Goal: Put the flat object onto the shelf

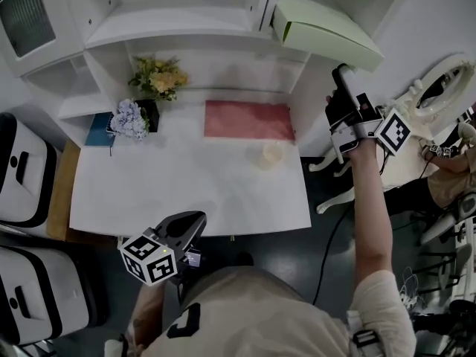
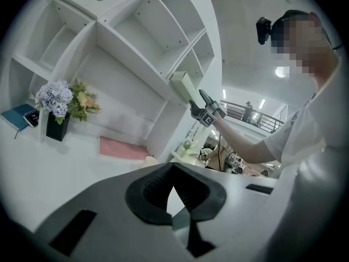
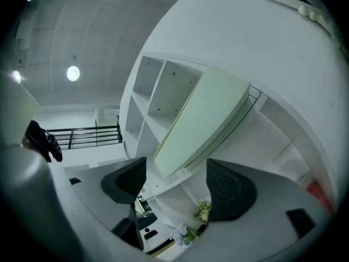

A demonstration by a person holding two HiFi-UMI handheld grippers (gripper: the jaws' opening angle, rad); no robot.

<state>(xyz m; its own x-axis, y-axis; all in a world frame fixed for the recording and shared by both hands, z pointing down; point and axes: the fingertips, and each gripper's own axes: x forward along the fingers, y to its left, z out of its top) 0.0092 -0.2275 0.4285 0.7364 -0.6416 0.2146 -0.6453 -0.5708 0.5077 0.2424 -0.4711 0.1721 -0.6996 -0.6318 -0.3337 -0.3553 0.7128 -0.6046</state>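
The flat object (image 1: pixel 327 28) is a pale green slab. It lies with one end in an upper compartment of the white shelf unit (image 1: pixel 178 24), and its near end juts out past the shelf's front. My right gripper (image 1: pixel 343 76) is raised just below and in front of that end. In the right gripper view its jaws (image 3: pixel 177 182) stand wide open, and the flat object (image 3: pixel 202 119) is beyond them, untouched. My left gripper (image 1: pixel 190 225) hangs low at the table's front edge, its pads (image 2: pixel 173 187) shut with nothing between them.
On the white table (image 1: pixel 186 192) lie a pink mat (image 1: pixel 248 119), a small pale cup (image 1: pixel 272 154), a dark vase of lilac flowers (image 1: pixel 132 119) and a blue book (image 1: pixel 98 130). Yellow flowers (image 1: pixel 158 76) stand behind. Cases (image 1: pixel 22 169) sit on the left, white furniture (image 1: pixel 446 88) on the right.
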